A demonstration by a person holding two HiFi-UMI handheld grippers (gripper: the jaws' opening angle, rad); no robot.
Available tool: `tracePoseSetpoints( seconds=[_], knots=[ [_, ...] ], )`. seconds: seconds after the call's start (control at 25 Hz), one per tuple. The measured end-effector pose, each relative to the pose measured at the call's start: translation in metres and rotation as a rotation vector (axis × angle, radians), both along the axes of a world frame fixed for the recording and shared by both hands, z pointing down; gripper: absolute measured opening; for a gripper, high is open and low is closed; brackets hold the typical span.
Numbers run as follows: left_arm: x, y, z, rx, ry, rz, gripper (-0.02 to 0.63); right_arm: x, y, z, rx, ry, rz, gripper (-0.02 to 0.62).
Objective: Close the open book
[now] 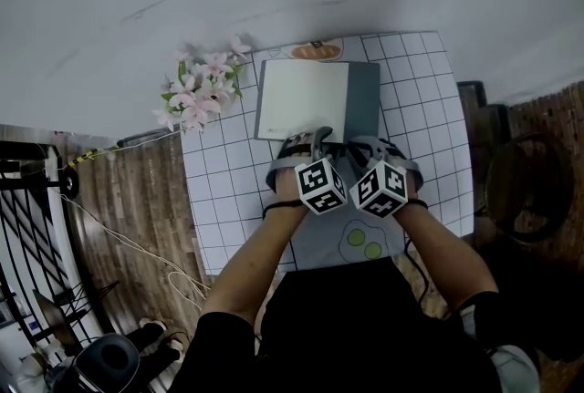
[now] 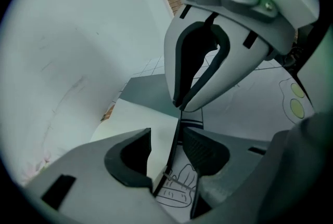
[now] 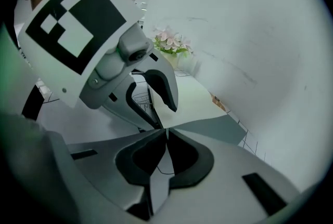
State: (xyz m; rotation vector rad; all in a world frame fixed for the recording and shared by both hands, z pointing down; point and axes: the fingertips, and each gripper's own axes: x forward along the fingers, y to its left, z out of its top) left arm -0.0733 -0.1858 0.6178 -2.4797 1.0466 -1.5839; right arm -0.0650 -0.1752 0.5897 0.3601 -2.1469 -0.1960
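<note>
The open book [image 1: 301, 99] is lying flat on the grid-patterned tabletop [image 1: 429, 108], toward its far side and about midway between left and right. Its spine is running from near to far, so the spread is stretching left to right. A white page is facing up on the left and a narrower gray strip is showing on the right. Both tools are working at the book's near edge, side by side and pointing down and away from the person. The left tool [image 2: 166, 137] is standing with its jaws apart. A thin leaf is rising on edge between them, not pinched, with a white page to its left and a page bearing a line drawing to its right. The right tool [image 3: 165, 133] is pressing its jaws together on a thin gray sheet of the book, whose edge is showing in the slit between the pads. Pink flowers [image 1: 205, 90] are lying at the tabletop's far left corner, and a gray mat with green circles [image 1: 360, 241] is sitting just near of the tools.
</note>
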Motion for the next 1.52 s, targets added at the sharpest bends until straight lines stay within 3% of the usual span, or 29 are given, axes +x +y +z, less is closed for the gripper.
tracePoseSetpoints(
  seconds=[0.36,0.6,0.72,0.92,1.2,1.52],
  knots=[
    [-0.006,-0.010,-0.008,0.053,0.021,-0.036,0.172,0.005,-0.015,-0.043,0.068,-0.132,0.064,0.018],
    [-0.013,-0.008,-0.015,0.053,0.061,-0.063,0.172,0.052,-0.047,-0.066,0.094,-0.197,0.278,0.018],
    [-0.017,-0.008,-0.017,0.057,0.070,-0.071,0.172,0.071,-0.058,-0.056,0.054,-0.190,0.358,0.018],
    [-0.025,-0.006,-0.019,0.050,0.078,-0.093,0.172,0.044,-0.053,-0.052,-0.011,-0.215,0.313,0.011],
    [-0.049,0.014,-0.041,0.058,0.189,-0.155,0.172,0.002,-0.058,-0.087,0.003,-0.314,0.252,0.008],
    [-0.124,0.059,-0.049,0.086,0.205,-0.389,0.172,-0.080,-0.045,-0.098,0.004,-0.376,0.085,0.008]
  ],
)
